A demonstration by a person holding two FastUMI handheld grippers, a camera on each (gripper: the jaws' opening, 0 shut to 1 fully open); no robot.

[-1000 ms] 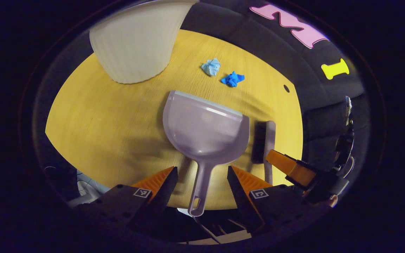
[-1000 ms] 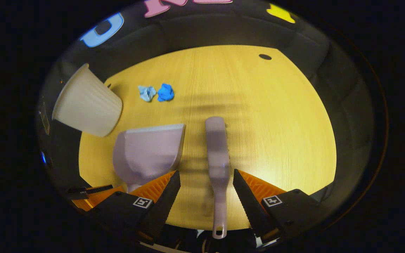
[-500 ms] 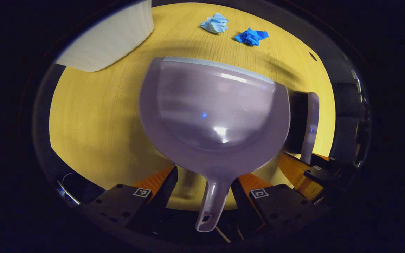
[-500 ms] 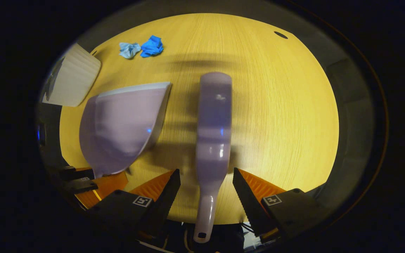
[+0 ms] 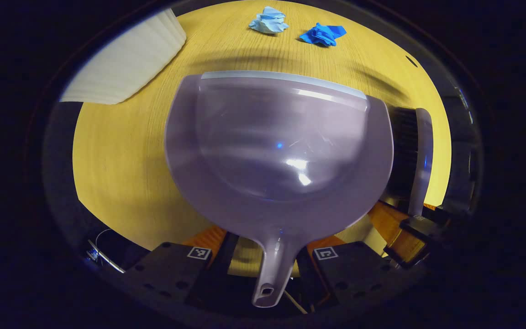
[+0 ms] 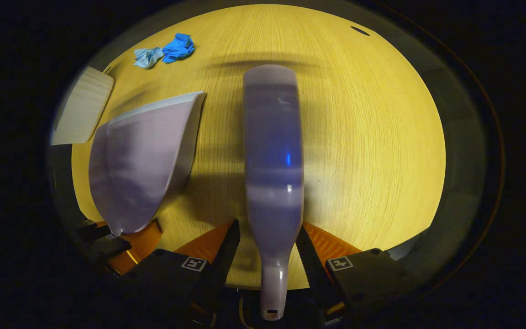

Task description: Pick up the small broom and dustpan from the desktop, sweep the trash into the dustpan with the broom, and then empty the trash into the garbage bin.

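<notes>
Left gripper (image 5: 265, 249): its jaws straddle the neck of the dustpan handle, one on each side, close to it; whether they press on it cannot be told.
Dustpan (image 5: 276, 146): pale lilac, lying on the tabletop straight ahead of the left jaws, its open grey-lipped edge pointing away from them, its handle running back between them. In the right gripper view it lies ahead and to the left of the right jaws (image 6: 139, 160).
Right gripper (image 6: 265, 249): its jaws flank the narrow handle of the small broom, close on both sides; firm contact cannot be told. From the left gripper view it sits to the right of the left jaws, at the broom's handle end (image 5: 409, 235).
Small broom (image 6: 272, 151): lilac back upward, stretching straight ahead from between the right jaws. From the left jaws it lies just right of the dustpan, dark bristles facing the pan (image 5: 416, 155).
Trash: a pale blue paper wad (image 5: 268, 21) and a deep blue paper wad (image 5: 323, 34), near each other, far ahead of the left jaws beyond the dustpan lip; far ahead-left of the right jaws.
Garbage bin (image 5: 126, 64): ribbed, off-white, ahead-left of the left jaws.
Tabletop (image 6: 372, 137): yellow wood grain.
</notes>
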